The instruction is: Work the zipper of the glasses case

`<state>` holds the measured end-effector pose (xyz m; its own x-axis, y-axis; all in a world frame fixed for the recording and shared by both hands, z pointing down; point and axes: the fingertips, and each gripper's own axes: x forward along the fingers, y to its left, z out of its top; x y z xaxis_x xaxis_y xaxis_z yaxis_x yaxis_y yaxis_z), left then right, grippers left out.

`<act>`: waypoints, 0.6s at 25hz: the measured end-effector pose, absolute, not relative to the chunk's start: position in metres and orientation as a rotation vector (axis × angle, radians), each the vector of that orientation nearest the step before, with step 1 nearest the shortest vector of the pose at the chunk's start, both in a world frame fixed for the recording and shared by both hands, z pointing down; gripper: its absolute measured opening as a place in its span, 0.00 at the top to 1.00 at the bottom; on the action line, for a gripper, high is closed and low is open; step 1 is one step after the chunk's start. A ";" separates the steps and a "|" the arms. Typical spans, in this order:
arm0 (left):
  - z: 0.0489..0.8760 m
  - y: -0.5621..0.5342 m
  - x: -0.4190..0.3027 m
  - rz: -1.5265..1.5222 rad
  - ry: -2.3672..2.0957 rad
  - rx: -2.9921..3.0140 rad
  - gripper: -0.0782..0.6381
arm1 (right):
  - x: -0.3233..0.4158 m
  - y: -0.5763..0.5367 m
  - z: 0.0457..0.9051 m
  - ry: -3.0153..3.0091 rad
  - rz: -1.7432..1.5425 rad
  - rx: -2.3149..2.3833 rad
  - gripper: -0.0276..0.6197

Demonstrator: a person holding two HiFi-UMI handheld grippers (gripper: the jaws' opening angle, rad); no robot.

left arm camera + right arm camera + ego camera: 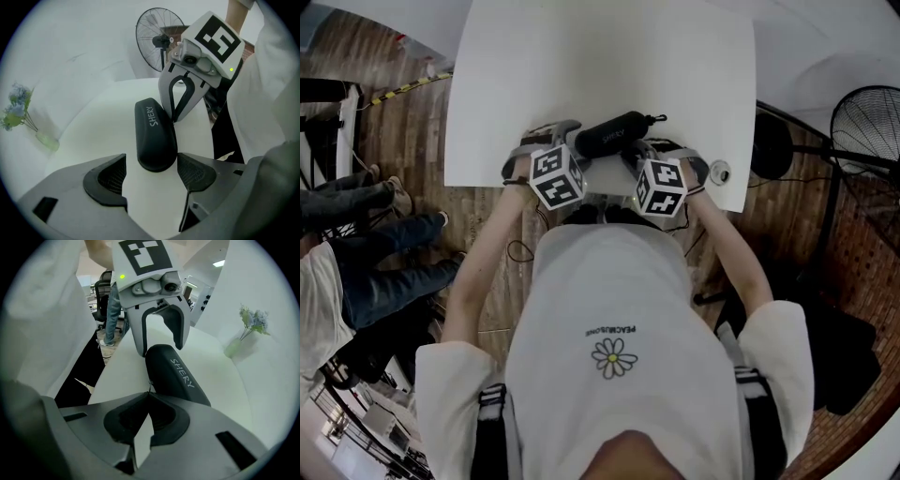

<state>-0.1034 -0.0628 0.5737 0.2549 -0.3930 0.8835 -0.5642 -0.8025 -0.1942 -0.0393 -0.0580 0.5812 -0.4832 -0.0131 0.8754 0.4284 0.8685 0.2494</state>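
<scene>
A black glasses case (609, 134) printed "SHERY" lies near the front edge of the white table (600, 56). My left gripper (152, 171) is open, and the near end of the case (153, 133) lies between its fingertips with a gap on each side. From the other end my right gripper (149, 393) is shut, its tips pinching the small zipper pull (149, 383) on the side of the case (176, 376). In the head view the left gripper (565, 141) and right gripper (636, 152) sit at opposite ends of the case.
A standing fan (867, 127) is off the table's right side. A small vase of flowers (21, 115) stands on the far part of the table. A small round object (720, 172) sits at the table's front right corner. Seated people's legs (366, 234) are at the left.
</scene>
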 end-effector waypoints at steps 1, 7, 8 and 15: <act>0.573 -0.062 -0.109 1.573 -0.903 2.348 0.43 | -0.038 -0.060 0.582 -2.005 -0.565 -0.314 0.95; 0.584 -0.052 -0.108 1.521 -0.702 2.343 0.46 | -0.036 -0.068 0.585 -1.939 -0.669 -0.340 0.95; 0.586 -0.052 -0.104 1.512 -0.701 2.342 0.47 | -0.037 -0.070 0.584 -1.935 -0.670 -0.329 0.95; 0.586 -0.055 -0.092 1.460 -0.805 2.261 0.57 | -0.036 -0.067 0.578 -1.990 -0.563 -0.222 0.95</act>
